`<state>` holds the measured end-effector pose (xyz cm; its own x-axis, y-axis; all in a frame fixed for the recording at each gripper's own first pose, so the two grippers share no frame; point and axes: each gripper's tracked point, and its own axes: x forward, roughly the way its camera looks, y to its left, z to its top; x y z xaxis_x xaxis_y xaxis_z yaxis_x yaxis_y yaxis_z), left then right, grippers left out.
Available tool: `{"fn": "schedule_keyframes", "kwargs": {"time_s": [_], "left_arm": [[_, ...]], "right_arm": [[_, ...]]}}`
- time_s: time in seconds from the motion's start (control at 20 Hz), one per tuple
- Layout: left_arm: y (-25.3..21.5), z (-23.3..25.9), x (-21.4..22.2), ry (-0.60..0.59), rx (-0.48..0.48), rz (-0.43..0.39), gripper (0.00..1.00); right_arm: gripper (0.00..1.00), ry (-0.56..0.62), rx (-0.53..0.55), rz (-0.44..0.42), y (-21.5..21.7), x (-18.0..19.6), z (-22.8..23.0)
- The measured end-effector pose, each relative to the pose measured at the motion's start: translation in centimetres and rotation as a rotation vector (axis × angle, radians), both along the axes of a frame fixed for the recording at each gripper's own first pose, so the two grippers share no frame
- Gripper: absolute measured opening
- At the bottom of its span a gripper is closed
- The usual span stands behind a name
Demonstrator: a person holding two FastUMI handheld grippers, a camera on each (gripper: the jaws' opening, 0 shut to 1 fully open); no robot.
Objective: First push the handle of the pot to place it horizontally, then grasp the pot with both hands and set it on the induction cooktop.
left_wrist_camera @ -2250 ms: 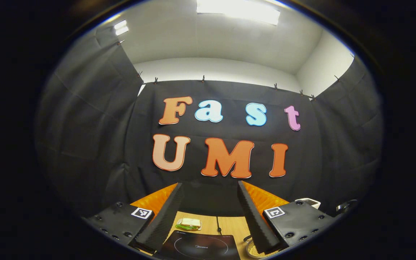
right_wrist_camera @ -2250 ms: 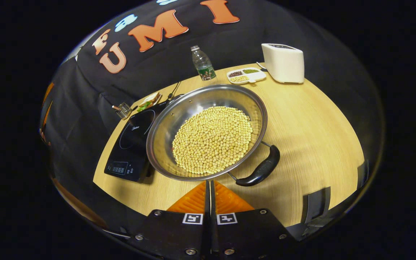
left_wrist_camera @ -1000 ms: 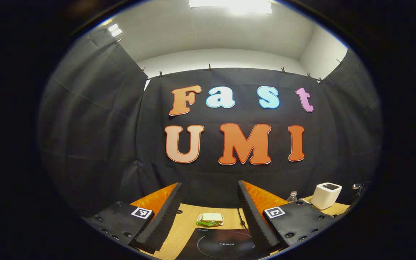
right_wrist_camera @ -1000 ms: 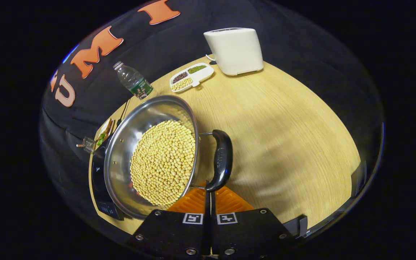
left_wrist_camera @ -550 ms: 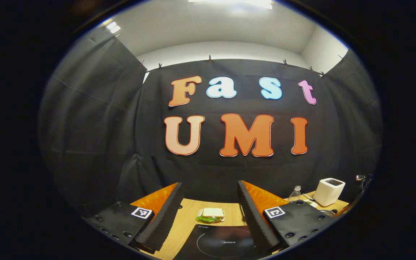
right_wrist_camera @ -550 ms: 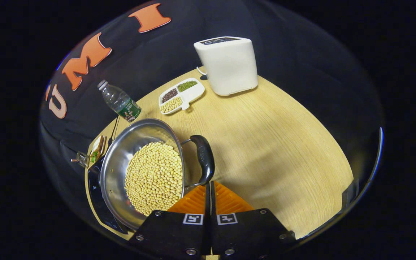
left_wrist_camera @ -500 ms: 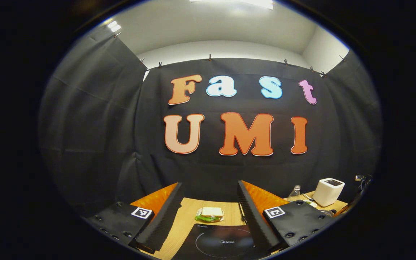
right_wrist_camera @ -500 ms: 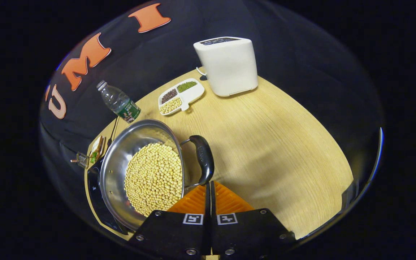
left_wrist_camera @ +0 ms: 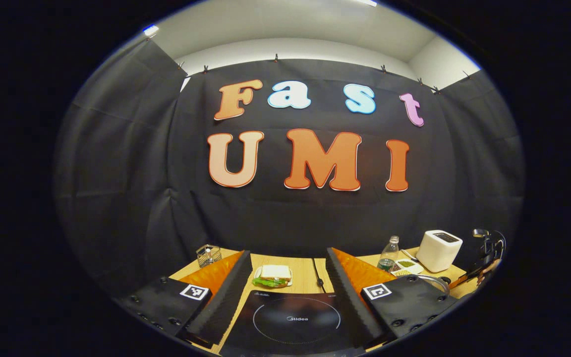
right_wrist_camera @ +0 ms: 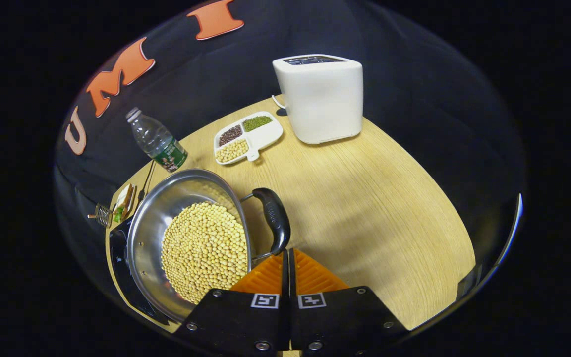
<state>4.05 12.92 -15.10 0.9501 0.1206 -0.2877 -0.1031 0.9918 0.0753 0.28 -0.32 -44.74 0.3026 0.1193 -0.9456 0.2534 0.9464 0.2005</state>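
Note:
A steel pot (right_wrist_camera: 186,188) full of soybeans (right_wrist_camera: 203,250) stands on the wooden table (right_wrist_camera: 365,198), its left side over the black induction cooktop (right_wrist_camera: 116,248). The pot's black handle (right_wrist_camera: 274,218) sticks out on its right side. My right gripper (right_wrist_camera: 285,253) is shut with nothing between its fingers, and its tips touch the near end of the handle. My left gripper (left_wrist_camera: 288,253) is open and hangs above the cooktop (left_wrist_camera: 295,320), holding nothing. A bit of the pot's rim (left_wrist_camera: 435,279) shows at the right in the left gripper view.
A white appliance (right_wrist_camera: 320,99), a divided dish of beans (right_wrist_camera: 248,136) and a water bottle (right_wrist_camera: 156,141) stand behind the pot. A sandwich on a plate (left_wrist_camera: 273,275) and a small wire basket (left_wrist_camera: 207,254) sit beyond the cooktop. Bare tabletop lies right of the handle.
The pot's handle has swung from the near right round to the pot's right side with my shut right gripper against it. My left gripper has tipped down, so more of the cooktop shows.

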Motion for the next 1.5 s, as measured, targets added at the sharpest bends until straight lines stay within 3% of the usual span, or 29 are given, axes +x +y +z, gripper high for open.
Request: {"fn": "schedule_keyframes", "kwargs": {"time_s": [0.15,0.3,0.4,0.45,0.55,0.65,0.85,1.05,1.35,1.5], "left_arm": [[-2.3,-3.4,0.4,0.105,-0.046,-0.049,0.98],[-4.2,-6.7,0.3,0.219,-0.030,-0.084,0.98],[-5.6,-8.4,0.1,0.278,-0.024,-0.112,0.98],[-6.5,-9.1,0.1,0.303,-0.029,-0.130,0.98],[-8.4,-10.6,0.3,0.352,-0.049,-0.164,0.97],[-9.8,-12.5,0.3,0.418,-0.082,-0.183,0.98],[-12.9,-17.1,-0.1,0.592,-0.152,-0.207,0.98],[-15.4,-20.9,-0.1,0.718,-0.171,-0.233,0.98],[-17.0,-26.0,0.1,0.847,-0.202,-0.199,0.98],[-17.0,-27.8,0.4,0.879,-0.191,-0.175,0.93]], "right_arm": [[0.00,-0.054,-0.018,0.040,-0.8,0.3,2.3],[0.01,-0.116,0.006,0.061,-0.6,1.1,5.1],[0.09,-0.144,0.026,0.081,-0.1,1.7,6.6],[0.20,-0.155,0.033,0.090,0.1,2.1,7.2],[0.33,-0.172,0.020,0.110,0.4,2.6,7.6],[0.54,-0.184,0.001,0.128,0.5,3.1,7.9],[0.75,-0.178,0.005,0.145,1.4,3.5,7.6],[0.80,-0.167,0.012,0.161,2.1,3.5,7.1],[0.81,-0.154,0.009,0.188,2.2,3.6,6.8],[0.81,-0.141,0.000,0.196,2.1,3.5,6.4]]}}
